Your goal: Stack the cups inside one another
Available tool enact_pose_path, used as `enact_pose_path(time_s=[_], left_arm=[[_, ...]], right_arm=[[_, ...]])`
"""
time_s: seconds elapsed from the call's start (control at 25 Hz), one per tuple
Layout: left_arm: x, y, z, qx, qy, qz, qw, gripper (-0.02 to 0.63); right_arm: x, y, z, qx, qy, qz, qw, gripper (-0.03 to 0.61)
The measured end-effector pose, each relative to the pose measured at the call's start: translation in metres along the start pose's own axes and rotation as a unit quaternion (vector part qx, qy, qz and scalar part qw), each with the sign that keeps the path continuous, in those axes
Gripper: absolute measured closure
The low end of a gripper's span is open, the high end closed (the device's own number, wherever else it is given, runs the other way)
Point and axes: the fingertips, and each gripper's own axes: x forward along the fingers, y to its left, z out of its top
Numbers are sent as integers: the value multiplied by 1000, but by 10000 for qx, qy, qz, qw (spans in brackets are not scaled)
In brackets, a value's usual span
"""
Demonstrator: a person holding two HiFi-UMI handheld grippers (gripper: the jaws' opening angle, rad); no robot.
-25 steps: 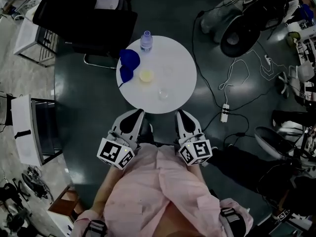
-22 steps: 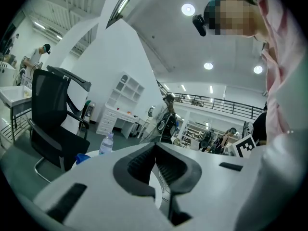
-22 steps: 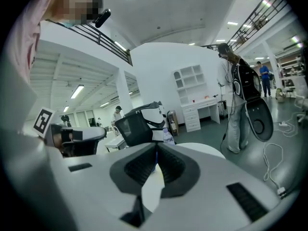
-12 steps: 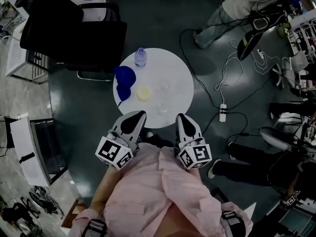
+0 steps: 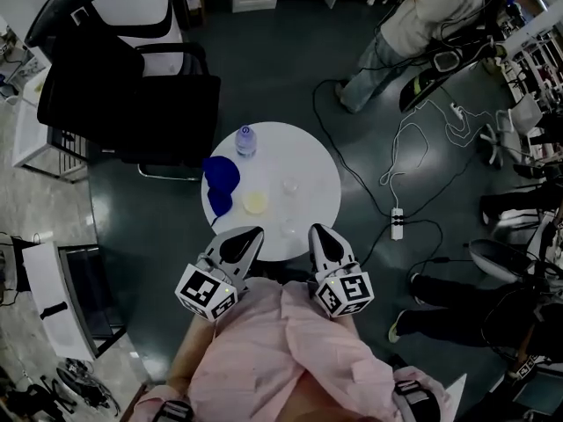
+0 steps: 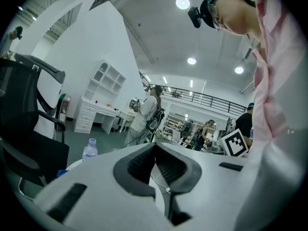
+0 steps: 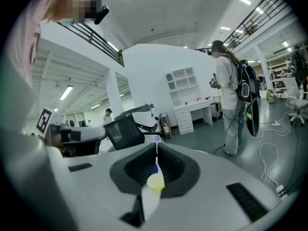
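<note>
On the round white table [image 5: 308, 161] a yellow cup [image 5: 255, 202] sits near the left side, with two blue cups [image 5: 222, 175] just left of it. Two clear cups [image 5: 289, 185] are faint at the table's middle and near edge. My left gripper [image 5: 254, 233] and right gripper [image 5: 315, 230] hang side by side over the table's near rim, both shut and empty. In the left gripper view the left gripper [image 6: 155, 145] has its jaws touching. In the right gripper view the right gripper [image 7: 156, 146] is also shut, and the yellow cup [image 7: 155, 181] shows through the slit beyond it.
A water bottle [image 5: 245, 140] stands at the table's far left edge. A black office chair [image 5: 132, 104] is beyond the table on the left. Cables and a power strip [image 5: 397, 222] lie on the floor to the right. A person [image 5: 413, 25] stands at the far right.
The table has come closer to both grippers, whose tips now reach over its near rim. The standing person at the top right has come further into view.
</note>
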Motion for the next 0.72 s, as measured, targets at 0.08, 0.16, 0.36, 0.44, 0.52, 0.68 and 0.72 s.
enact_pose_path(time_s=[0.08, 0.16, 0.36, 0.44, 0.52, 0.68, 0.72], left_arm=[[3, -1, 1, 32, -52, 68, 10000, 595], [5, 0, 4, 4, -133, 214, 9997, 595], [16, -8, 13, -120, -431, 518, 9977, 595], [20, -10, 18, -111, -559, 746, 9956, 595], [21, -10, 23, -90, -714, 1021, 9922, 595], [23, -15, 26, -62, -929, 1499, 9843, 595], [23, -17, 25, -53, -967, 1595, 9824, 595]], right_arm=[[4, -3, 2, -34, 19, 96, 9999, 548], [7, -6, 5, -89, 30, 206, 9997, 548], [8, -23, 20, -196, 56, 420, 9989, 548], [8, -28, 24, -238, 72, 517, 9984, 548], [8, -31, 27, -277, 75, 621, 9977, 548], [5, -43, 31, -343, 69, 811, 9961, 548], [4, -47, 31, -358, 68, 852, 9957, 548]])
